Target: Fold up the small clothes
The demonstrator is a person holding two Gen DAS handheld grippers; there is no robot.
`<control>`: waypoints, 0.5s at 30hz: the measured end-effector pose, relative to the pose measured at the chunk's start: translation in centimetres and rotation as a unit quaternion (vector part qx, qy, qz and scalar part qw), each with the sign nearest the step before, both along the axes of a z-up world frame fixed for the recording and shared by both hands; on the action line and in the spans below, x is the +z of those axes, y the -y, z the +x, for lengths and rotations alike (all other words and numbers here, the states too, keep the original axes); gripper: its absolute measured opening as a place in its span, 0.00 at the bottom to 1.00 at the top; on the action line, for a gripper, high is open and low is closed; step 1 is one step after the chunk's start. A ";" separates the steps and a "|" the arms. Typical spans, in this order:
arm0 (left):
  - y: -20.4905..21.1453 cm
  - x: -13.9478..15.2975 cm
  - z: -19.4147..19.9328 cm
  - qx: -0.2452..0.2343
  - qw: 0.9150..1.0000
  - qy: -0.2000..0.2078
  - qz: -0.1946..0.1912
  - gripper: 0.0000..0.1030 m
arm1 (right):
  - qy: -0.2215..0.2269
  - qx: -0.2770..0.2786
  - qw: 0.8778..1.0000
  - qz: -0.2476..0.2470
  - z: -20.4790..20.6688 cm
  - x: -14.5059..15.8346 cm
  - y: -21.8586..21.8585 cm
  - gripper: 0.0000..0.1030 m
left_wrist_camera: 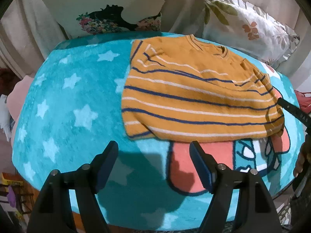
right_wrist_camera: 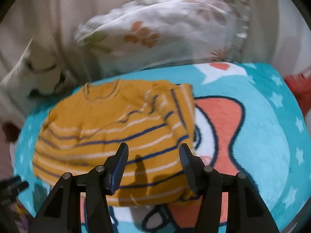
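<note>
- Nearest the lens, left wrist view: the left gripper (left_wrist_camera: 154,155), its black two-finger jaws parted and empty, hangs over the turquoise star-patterned plush rug (left_wrist_camera: 64,104), short of the garment's near hem.
- Task object: a small mustard-yellow knitted sweater with navy and white stripes (left_wrist_camera: 194,97) lies on the rug, collar towards the far side and both sleeves turned in over the body. It covers part of the rug's pink cartoon figure (left_wrist_camera: 184,167).
- Right wrist view: the right gripper (right_wrist_camera: 153,161), jaws likewise apart with no cloth pinched, stands above the sweater's lower right corner (right_wrist_camera: 155,174). Motion blur hides how close its tips are to the knit.
- Background: a white floral-print cushion (left_wrist_camera: 250,25) and a cushion with a dark silhouette print (left_wrist_camera: 108,9) lie just beyond the rug's far edge.
- Risk 1: a pinch taken too deep may catch the rug pile with the hem, dragging the rug.
- Risk 2: gripping only the top layer would peel the tucked sleeve open and undo that fold.
- Risk 3: unequal lifts at the two hem corners would skew the next fold, since the soft knit sags and bunches.
</note>
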State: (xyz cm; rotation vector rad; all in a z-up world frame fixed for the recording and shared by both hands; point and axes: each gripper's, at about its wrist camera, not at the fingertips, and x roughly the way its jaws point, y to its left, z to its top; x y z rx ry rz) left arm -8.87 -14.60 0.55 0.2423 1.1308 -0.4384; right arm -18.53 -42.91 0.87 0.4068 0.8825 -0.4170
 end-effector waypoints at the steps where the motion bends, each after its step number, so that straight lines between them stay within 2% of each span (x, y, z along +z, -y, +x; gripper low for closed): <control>1: 0.2 0.0 -0.3 0.001 1.000 0.000 0.001 0.72 | -0.005 0.013 1.000 -0.006 0.0 -0.2 -0.5 0.57; 7: 1.8 -0.1 -1.9 0.001 1.000 0.008 0.009 0.73 | -0.024 0.059 0.997 -0.048 -0.5 -0.5 -1.3 0.59; 15: 3.5 -0.4 -2.7 -0.003 1.000 0.008 0.011 0.73 | -0.021 0.054 0.997 -0.056 -2.1 -0.4 0.3 0.61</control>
